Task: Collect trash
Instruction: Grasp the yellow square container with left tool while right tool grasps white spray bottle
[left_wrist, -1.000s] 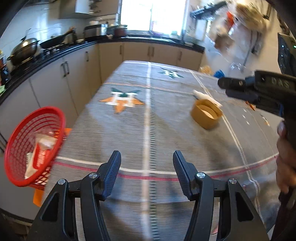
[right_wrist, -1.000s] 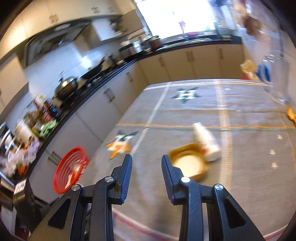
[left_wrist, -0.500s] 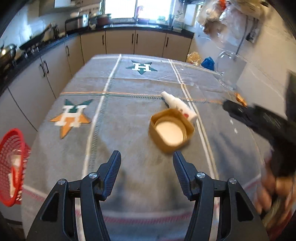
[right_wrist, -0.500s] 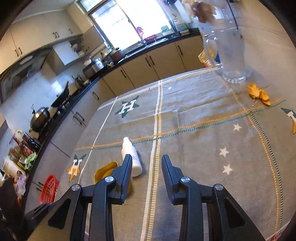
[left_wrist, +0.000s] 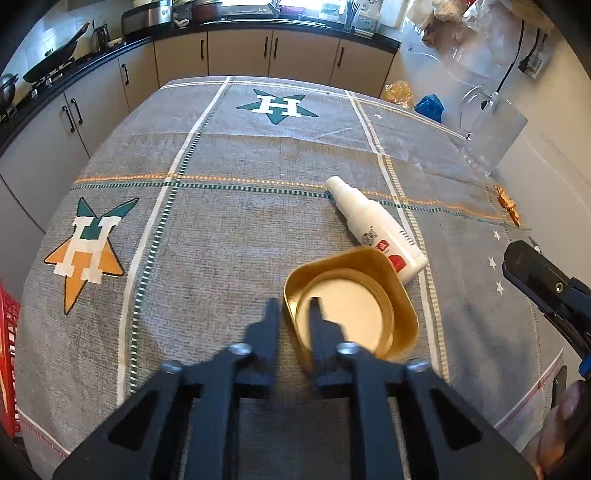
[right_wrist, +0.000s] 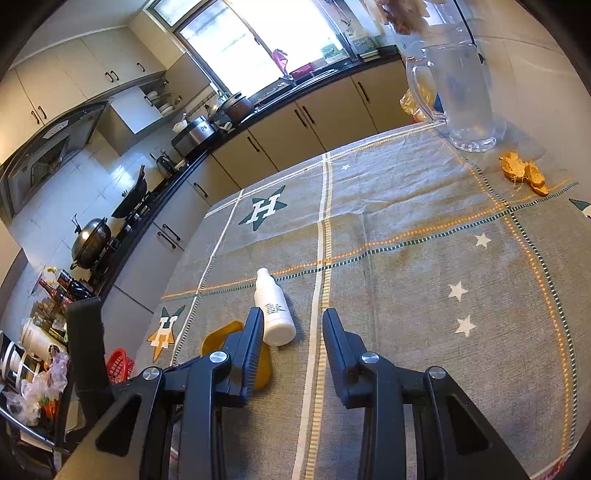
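While both views look across the table (left_wrist: 229, 229), items run from near to far as follows.
Left gripper (left_wrist: 292, 309): jaws narrowed to a small gap that straddles the near-left rim of the gold tray; whether the pads press the rim cannot be told.
Gold tray (left_wrist: 369, 291): shallow, rounded-square, white inside; sits upright on the cloth in the near-centre of the left wrist view; in the right wrist view it is largely hidden behind the right gripper's left finger.
Right gripper (right_wrist: 291, 332): jaws wide apart, holding nothing; poised above the cloth, the bottle's base showing just beside its left finger.
White bottle (left_wrist: 373, 225): lies on its side just beyond the tray, base seemingly touching the tray's far-right corner, cap pointing away towards the far side.
Red basket (right_wrist: 119, 365): off the table's left edge, lower than the tabletop; contents not visible.
Tablecloth (right_wrist: 406, 266): grey, with striped bands and star emblems marked H.
Orange scraps (right_wrist: 524, 173): small crumpled pieces on the far right part of the cloth, well apart from tray and bottle.
Clear jug (right_wrist: 458, 96): upright at the far right corner, just beyond the scraps.
Kitchen cabinets (left_wrist: 240, 55): beige doors under a dark worktop, beyond the table.
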